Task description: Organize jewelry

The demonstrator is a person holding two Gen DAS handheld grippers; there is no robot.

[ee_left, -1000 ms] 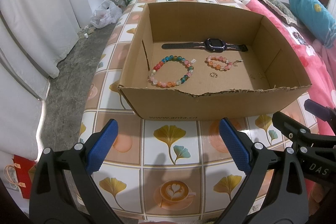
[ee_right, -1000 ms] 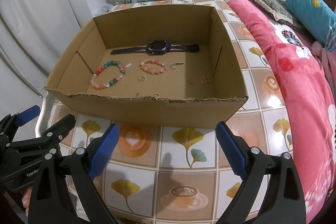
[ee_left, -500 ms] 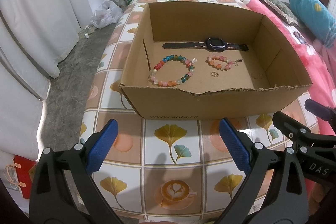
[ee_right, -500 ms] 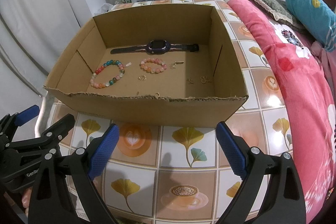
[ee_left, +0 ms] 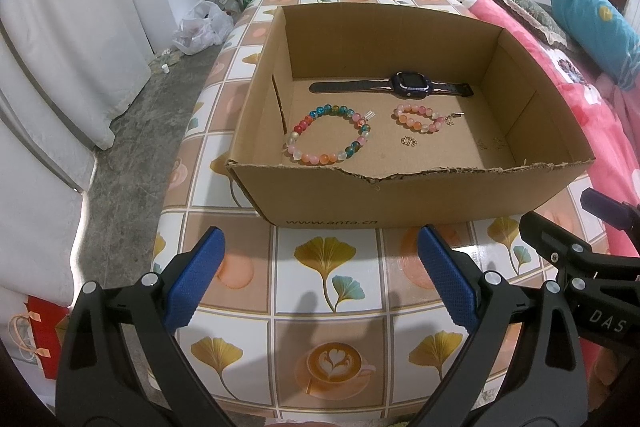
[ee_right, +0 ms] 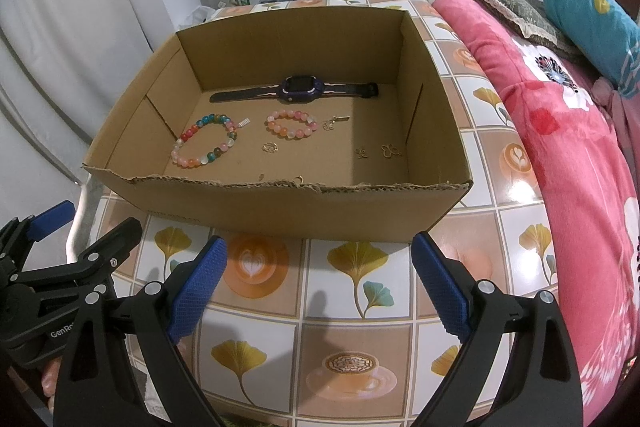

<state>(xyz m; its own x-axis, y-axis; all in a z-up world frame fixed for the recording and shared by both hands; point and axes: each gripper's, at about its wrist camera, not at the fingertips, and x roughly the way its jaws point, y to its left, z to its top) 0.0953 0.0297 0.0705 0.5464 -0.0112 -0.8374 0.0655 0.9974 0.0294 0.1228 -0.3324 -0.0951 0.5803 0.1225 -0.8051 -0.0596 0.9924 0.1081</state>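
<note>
- Both tools hang back over the tiled surface (ee_left: 328, 311), short of the cardboard box (ee_left: 400, 199). The left gripper (ee_left: 318, 277) has its jaws spread wide with nothing between the blue pads; the right gripper (ee_right: 318, 279) is just as wide and just as empty.
- All the jewelry lies on the box floor: a dark smartwatch (ee_right: 294, 90) stretched flat along the far wall, a multicolored bead bracelet (ee_left: 330, 137) toward the left, a smaller pink bead bracelet (ee_right: 292, 123) near the middle with a small charm (ee_right: 331, 123) beside it.
- A small gold ring-like piece (ee_right: 270, 147) sits in front of the pink bracelet, two tiny gold earrings (ee_right: 378, 151) lie toward the right wall, and further gold bits hide just behind the torn near rim.
- Judged from this, no piece is in hand; either the sorting is about to start or a pause falls between picks.
- The next move calls for lifting one gripper over the near wall and dropping steeply inside. The bracelets offer an easy pinch across the beads; the flat gold pieces would need the tips pressed close to the cardboard, and could slide away.
</note>
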